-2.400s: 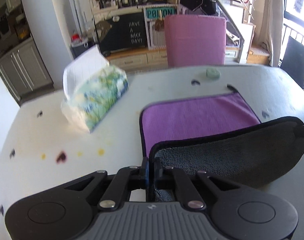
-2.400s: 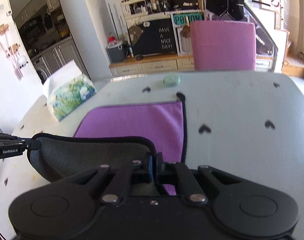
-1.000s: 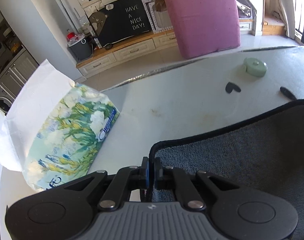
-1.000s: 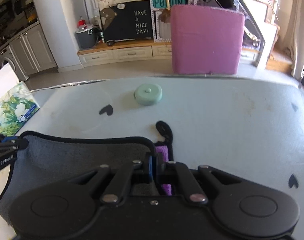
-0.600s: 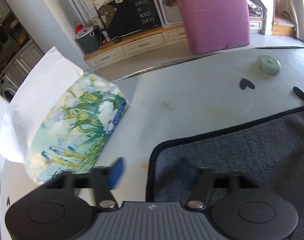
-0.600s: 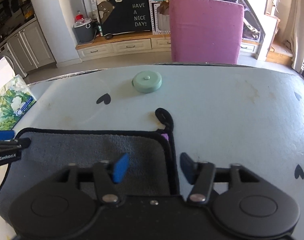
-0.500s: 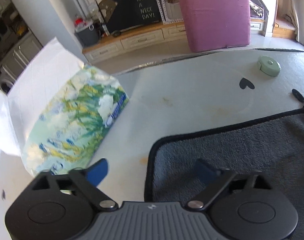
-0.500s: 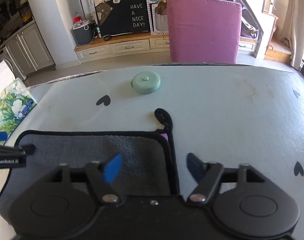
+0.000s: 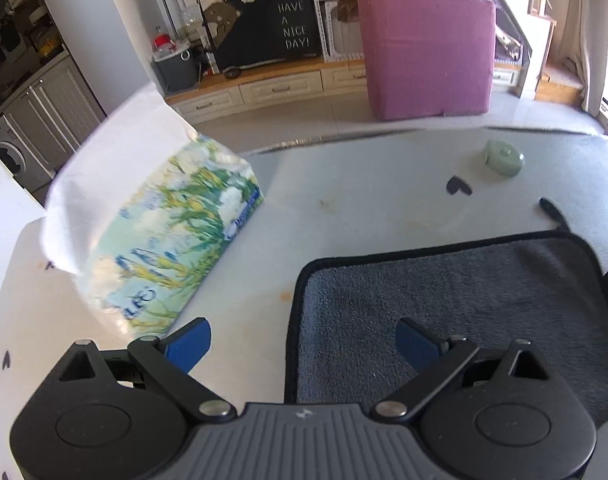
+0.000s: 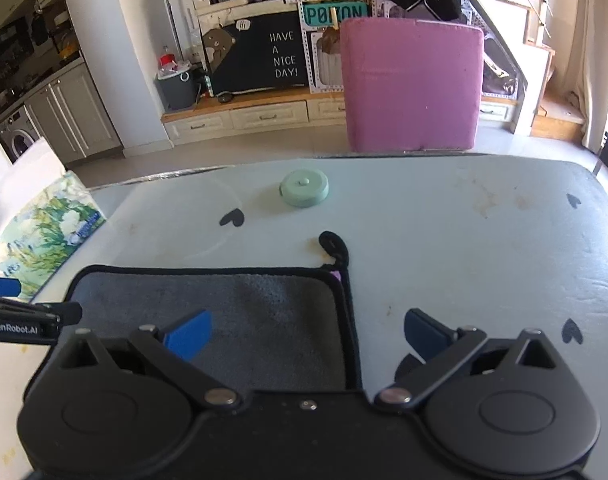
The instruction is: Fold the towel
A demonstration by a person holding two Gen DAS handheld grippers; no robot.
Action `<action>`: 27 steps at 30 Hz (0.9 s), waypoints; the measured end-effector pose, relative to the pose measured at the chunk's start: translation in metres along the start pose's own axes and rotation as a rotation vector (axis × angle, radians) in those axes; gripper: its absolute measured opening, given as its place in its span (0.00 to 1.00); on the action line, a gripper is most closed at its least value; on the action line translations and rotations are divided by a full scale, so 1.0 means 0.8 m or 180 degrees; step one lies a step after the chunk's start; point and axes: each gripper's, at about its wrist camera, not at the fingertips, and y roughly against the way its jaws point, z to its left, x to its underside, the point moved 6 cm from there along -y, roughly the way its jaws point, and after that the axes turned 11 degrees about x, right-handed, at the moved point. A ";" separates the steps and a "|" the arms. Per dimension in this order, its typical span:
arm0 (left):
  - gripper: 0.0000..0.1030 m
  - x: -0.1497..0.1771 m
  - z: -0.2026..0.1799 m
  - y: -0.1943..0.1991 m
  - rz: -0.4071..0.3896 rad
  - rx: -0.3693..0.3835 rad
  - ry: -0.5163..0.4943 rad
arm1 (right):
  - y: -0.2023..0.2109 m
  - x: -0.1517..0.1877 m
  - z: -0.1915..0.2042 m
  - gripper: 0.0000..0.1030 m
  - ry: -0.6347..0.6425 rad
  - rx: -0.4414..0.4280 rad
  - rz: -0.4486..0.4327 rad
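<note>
The towel point(image 9: 456, 300) lies folded in half on the white table, grey side up with a black hem; it also shows in the right wrist view point(image 10: 239, 312), where a sliver of its purple side and its black hanging loop point(image 10: 336, 246) show at the far right corner. My left gripper point(image 9: 304, 338) is open and empty over the towel's left edge. My right gripper point(image 10: 306, 334) is open and empty over the towel's right edge. The left gripper's tip shows at the left edge of the right wrist view.
A floral tissue pack point(image 9: 171, 248) with a white sheet sticking out stands left of the towel. A round mint-green case point(image 10: 304, 189) lies beyond the towel. A pink chair point(image 10: 412, 84) stands behind the table point(image 10: 484, 248). Black heart marks dot the tabletop.
Both grippers carried the towel's near edge over to the far edge, covering the purple side, then opened and let go. The towel now lies flat.
</note>
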 end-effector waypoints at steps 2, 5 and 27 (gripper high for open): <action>0.95 0.002 0.000 0.018 -0.0060 0.0002 0.0007 | 0.012 0.000 0.000 1.00 -0.0010 -0.0021 -0.0031; 0.95 0.000 -0.002 0.041 -0.0132 -0.0022 0.0035 | 0.031 -0.001 0.003 1.00 0.0033 -0.0026 -0.0083; 0.95 0.045 -0.025 0.184 -0.0514 0.0031 0.0097 | 0.184 0.003 0.002 1.00 0.0249 0.0080 -0.0408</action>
